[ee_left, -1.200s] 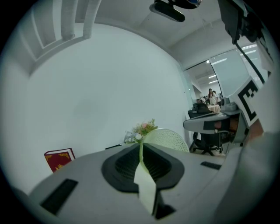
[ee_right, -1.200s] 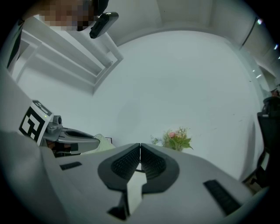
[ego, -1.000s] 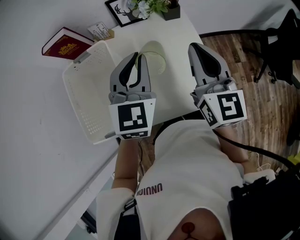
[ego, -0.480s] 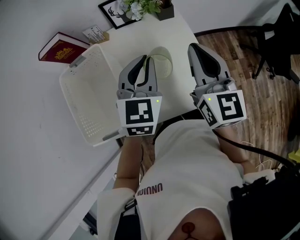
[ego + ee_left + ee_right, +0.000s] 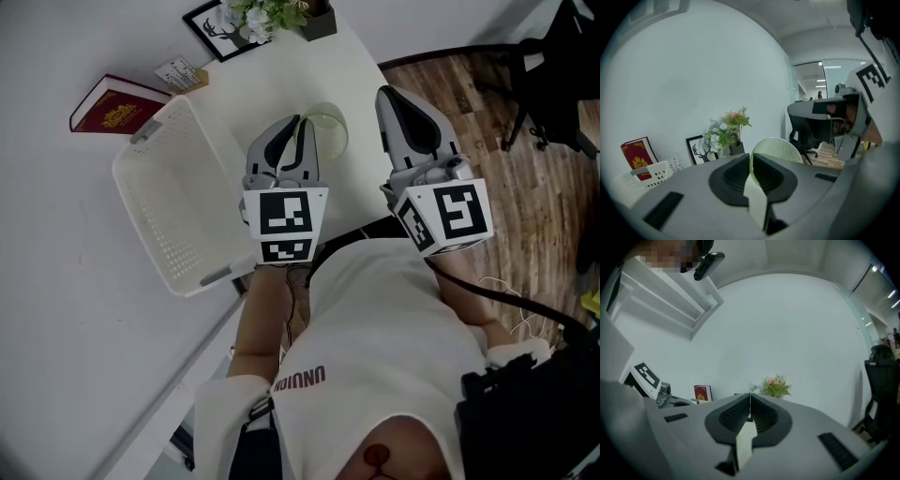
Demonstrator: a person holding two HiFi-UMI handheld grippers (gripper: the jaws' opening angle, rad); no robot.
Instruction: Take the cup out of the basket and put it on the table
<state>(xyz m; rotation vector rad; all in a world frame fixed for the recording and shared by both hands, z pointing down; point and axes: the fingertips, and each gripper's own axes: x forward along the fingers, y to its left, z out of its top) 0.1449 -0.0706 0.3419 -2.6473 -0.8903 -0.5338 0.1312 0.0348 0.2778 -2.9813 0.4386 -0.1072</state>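
Cup (image 5: 330,129): pale green, thin-walled, outside the basket (image 5: 141,202), over the table (image 5: 309,70). I judge it light, flexible and crushable, so a gentle rim hold suits. Left gripper (image 5: 297,124): clamped on the cup's wall. Right gripper (image 5: 392,94): closed, empty.
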